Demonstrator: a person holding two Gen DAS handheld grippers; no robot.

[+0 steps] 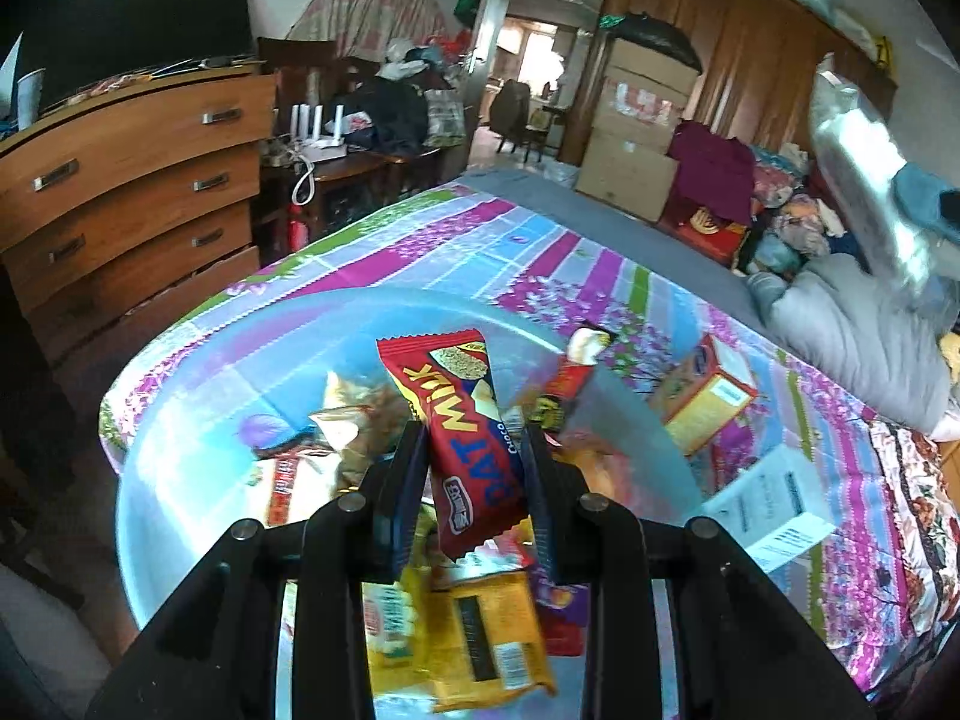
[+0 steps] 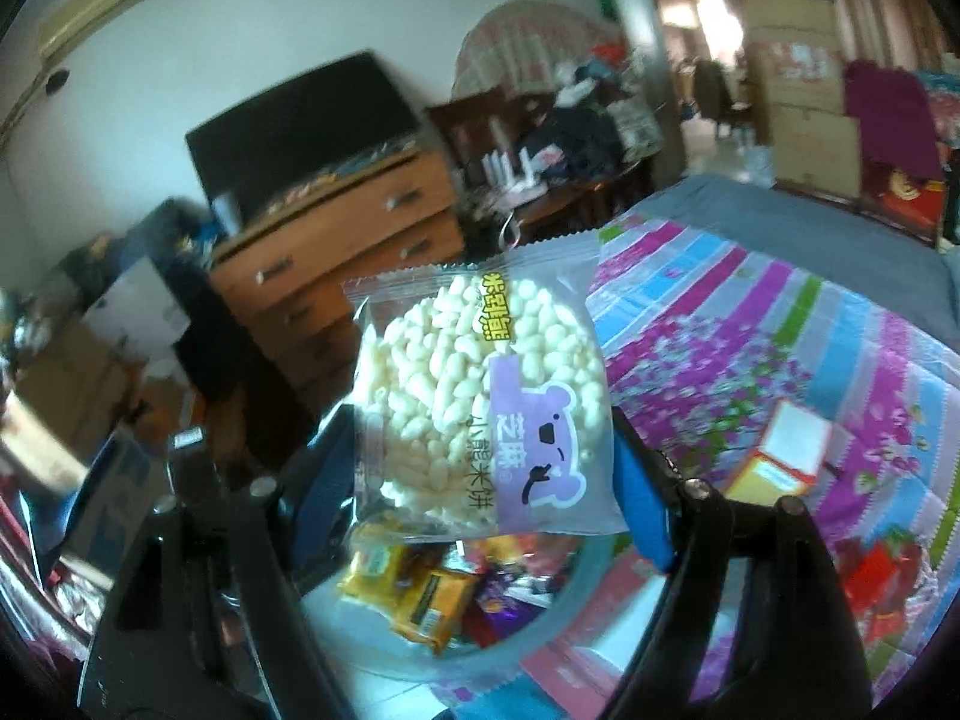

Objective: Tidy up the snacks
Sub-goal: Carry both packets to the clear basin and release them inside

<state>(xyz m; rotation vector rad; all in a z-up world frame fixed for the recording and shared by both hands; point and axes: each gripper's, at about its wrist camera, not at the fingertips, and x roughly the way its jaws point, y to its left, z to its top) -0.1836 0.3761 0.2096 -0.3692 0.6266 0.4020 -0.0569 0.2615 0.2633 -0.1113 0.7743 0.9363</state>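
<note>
Cluttered bedroom around us: a bed spread with a striped floral sheet, a wooden dresser along the wall, stacked cardboard boxes near the doorway. On the sheet sits a clear plastic tub with wrapped snacks in it, a yellow packet among them. Our left gripper, jaws close together, pinches a red Oat Milk bar above the tub. Our right gripper, jaws spread wide, clamps a clear rice-cracker bag by its 2 side edges, over the tub. 2 small boxes lie on the sheet beside the tub.
</note>
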